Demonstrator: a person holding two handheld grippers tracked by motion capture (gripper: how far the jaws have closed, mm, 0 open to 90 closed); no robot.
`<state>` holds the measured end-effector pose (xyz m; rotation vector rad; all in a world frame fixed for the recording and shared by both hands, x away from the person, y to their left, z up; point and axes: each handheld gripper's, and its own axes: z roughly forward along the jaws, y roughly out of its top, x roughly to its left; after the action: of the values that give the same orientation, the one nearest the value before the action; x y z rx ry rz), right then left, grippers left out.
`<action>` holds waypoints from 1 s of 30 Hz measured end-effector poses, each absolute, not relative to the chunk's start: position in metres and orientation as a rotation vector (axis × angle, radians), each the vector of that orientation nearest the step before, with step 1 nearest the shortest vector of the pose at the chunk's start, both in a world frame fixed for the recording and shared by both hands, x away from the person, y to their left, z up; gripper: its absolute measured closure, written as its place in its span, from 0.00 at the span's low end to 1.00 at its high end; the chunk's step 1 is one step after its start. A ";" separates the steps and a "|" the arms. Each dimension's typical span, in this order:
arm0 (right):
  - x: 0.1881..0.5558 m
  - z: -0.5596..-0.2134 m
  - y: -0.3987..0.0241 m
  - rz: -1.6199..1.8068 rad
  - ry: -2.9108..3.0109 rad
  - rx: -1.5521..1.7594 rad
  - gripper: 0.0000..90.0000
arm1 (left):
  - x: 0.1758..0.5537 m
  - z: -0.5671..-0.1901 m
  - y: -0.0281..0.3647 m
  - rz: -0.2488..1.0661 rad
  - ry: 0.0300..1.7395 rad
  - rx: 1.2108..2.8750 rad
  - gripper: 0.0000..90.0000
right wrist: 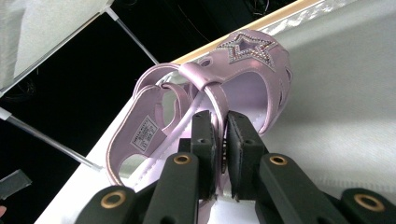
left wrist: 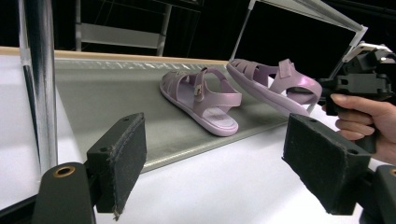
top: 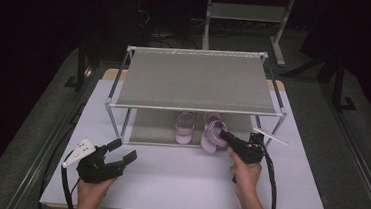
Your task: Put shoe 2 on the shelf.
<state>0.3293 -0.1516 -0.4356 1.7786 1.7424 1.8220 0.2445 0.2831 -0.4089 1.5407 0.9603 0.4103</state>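
Two pink jelly sandals are at the lower shelf of a grey metal-framed rack. The left sandal lies flat on the lower shelf. The right sandal is tilted, heel toward me, with my right gripper shut on its ankle strap at the shelf's front edge. My left gripper is open on the white table to the left of the rack, holding nothing.
The rack's chrome front-left post stands close to my left gripper. The white table has free room in front of the rack. A second metal stand is on the dark floor behind.
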 end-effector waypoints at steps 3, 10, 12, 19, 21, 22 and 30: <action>0.335 -0.440 -0.149 1.827 1.736 1.777 0.91 | 0.244 -0.409 0.282 0.411 0.957 1.544 0.24; 0.343 -0.439 -0.145 1.796 1.746 1.773 0.91 | 0.245 -0.409 0.281 0.409 0.952 1.548 0.24; 0.348 -0.437 -0.143 1.801 1.749 1.769 0.91 | 0.245 -0.409 0.281 0.409 0.951 1.549 0.24; 0.353 -0.442 -0.139 1.795 1.730 1.784 0.91 | 0.244 -0.409 0.280 0.408 0.950 1.545 0.24; 0.354 -0.443 -0.138 1.795 1.732 1.786 0.91 | 0.244 -0.409 0.279 0.406 0.949 1.548 0.24; 0.355 -0.444 -0.138 1.791 1.729 1.789 0.91 | 0.244 -0.409 0.279 0.404 0.948 1.549 0.24; 0.362 -0.444 -0.132 1.721 1.772 1.779 0.91 | 0.243 -0.409 0.278 0.405 0.942 1.554 0.24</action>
<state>0.3625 -0.1318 -0.4443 1.7789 1.7720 1.7207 0.2435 0.2775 -0.4086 1.5544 0.9423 0.4055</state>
